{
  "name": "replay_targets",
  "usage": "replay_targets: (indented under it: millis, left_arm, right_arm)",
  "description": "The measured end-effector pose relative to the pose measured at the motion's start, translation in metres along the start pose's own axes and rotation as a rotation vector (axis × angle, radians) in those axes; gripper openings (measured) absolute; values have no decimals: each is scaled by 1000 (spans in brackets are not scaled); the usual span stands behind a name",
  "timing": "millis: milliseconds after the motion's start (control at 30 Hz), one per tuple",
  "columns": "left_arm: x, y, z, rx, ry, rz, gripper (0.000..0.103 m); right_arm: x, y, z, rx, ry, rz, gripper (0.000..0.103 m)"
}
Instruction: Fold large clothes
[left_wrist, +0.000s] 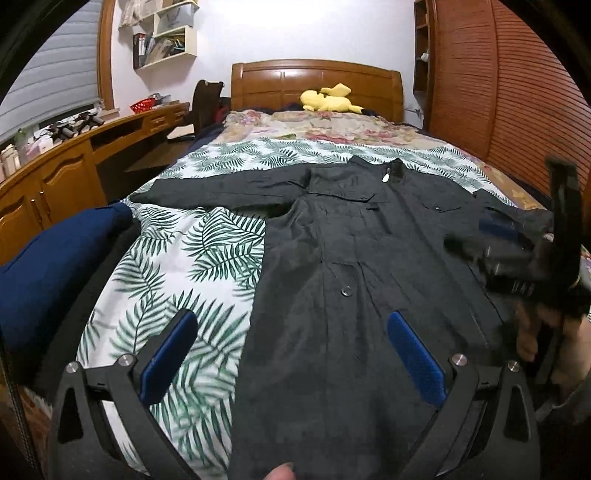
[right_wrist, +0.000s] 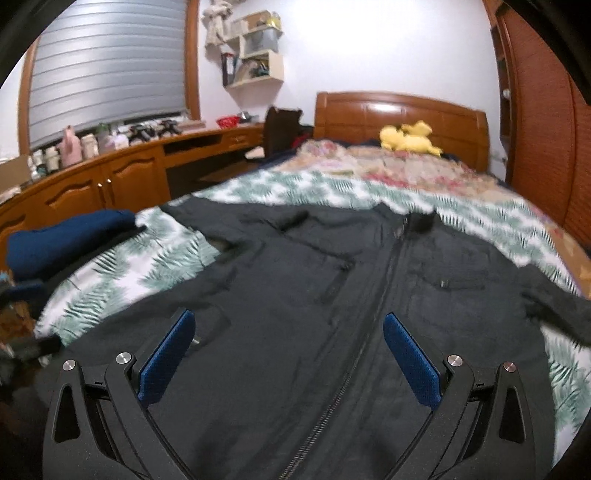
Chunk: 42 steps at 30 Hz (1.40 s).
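Lying flat and front-up on the bed, the black jacket runs its long axis from 6 toward 12 o'clock, collar at the far end toward the headboard, hem nearest the cameras. One sleeve stretches toward 9 o'clock over the palm-leaf sheet; the other reaches toward 3 o'clock. Zip closed up the middle, a button on the placket.

Left gripper: jaws spread wide, holding nothing, hovering above the jacket's lower part near its 9 o'clock edge; one blue pad over sheet, the other over cloth.

Right gripper: jaws likewise wide apart and empty, above the lower front of the jacket, zip line running between the pads. In the left view it sits blurred at 3 o'clock, a hand below it.

Folded navy cloth at 9 o'clock on the bed edge. Yellow plush toy by the headboard. Wooden worktop along the far left wall.
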<state>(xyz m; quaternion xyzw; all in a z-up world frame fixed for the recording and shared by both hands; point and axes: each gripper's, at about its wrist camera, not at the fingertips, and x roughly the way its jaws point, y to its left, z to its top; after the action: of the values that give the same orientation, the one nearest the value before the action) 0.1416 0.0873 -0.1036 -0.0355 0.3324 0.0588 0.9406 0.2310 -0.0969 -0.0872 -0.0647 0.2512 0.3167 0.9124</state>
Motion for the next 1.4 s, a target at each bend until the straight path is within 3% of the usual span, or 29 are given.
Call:
replay_targets:
  millis: [133, 433, 600, 733, 833, 1000, 1300, 1400]
  left_arm:
    - [20, 12, 20, -32, 19, -35, 103]
    - [68, 40, 72, -85, 26, -47, 103]
    - [101, 58, 95, -122, 46, -70, 99]
    - [134, 72, 113, -171, 67, -94, 84]
    - [158, 81, 124, -205, 83, -112, 80]
    - [202, 99, 139, -287, 117, -153, 78]
    - [261, 122, 139, -386, 184, -119, 77]
    - [272, 125, 137, -372, 208, -89, 63]
  right_arm:
    - [21, -13, -12, 38, 81, 39, 103]
    - [13, -22, -5, -59, 49, -52, 103]
    - [20, -36, -10, -12, 85, -19, 103]
    - [28, -40, -12, 5, 108, -16, 103]
    - [33, -38, -14, -5, 118, -38, 103]
    - [38, -36, -16, -16, 122, -50, 103]
    - [40, -34, -20, -26, 124, -65, 103]
    - [42, -35, -21, -27, 129, -65, 103]
